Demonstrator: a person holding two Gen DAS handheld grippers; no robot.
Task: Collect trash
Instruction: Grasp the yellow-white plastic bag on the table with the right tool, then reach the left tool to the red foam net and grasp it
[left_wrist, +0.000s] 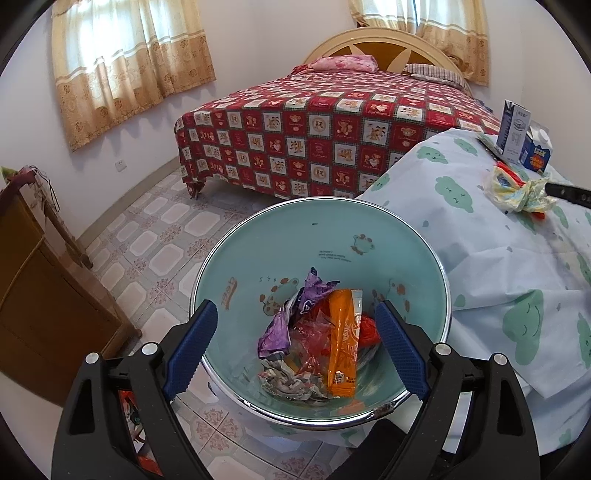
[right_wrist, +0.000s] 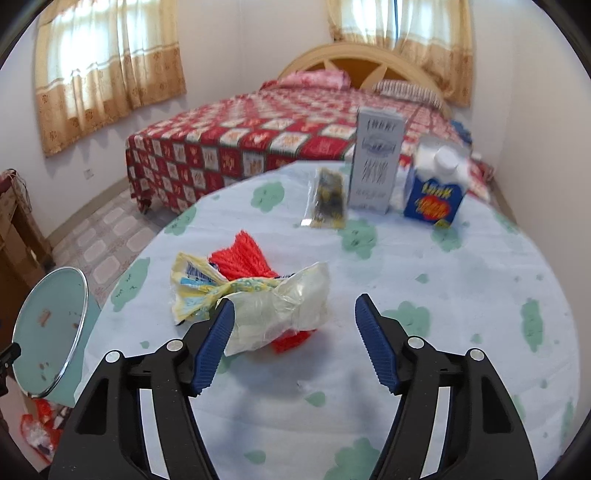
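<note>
A crinkly yellow and clear plastic bag (right_wrist: 255, 306) lies on red wrappers near the left edge of the counter (right_wrist: 424, 369). The right gripper (right_wrist: 294, 343) hangs over it, jaws open, holding nothing. The left gripper (left_wrist: 295, 347), jaws open too, hangs over one green bin (left_wrist: 266, 243) of wrappers. Two cartons stand at the far edge.

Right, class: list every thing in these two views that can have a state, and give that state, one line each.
trash bin: upright, partly filled with wrappers
orange wrapper: inside the bin
crumpled plastic bag: lying on the table, not held
blue carton: upright, capped
grey box: standing upright
left gripper: fingers open, empty, over the bin
right gripper: fingers open, empty
</note>
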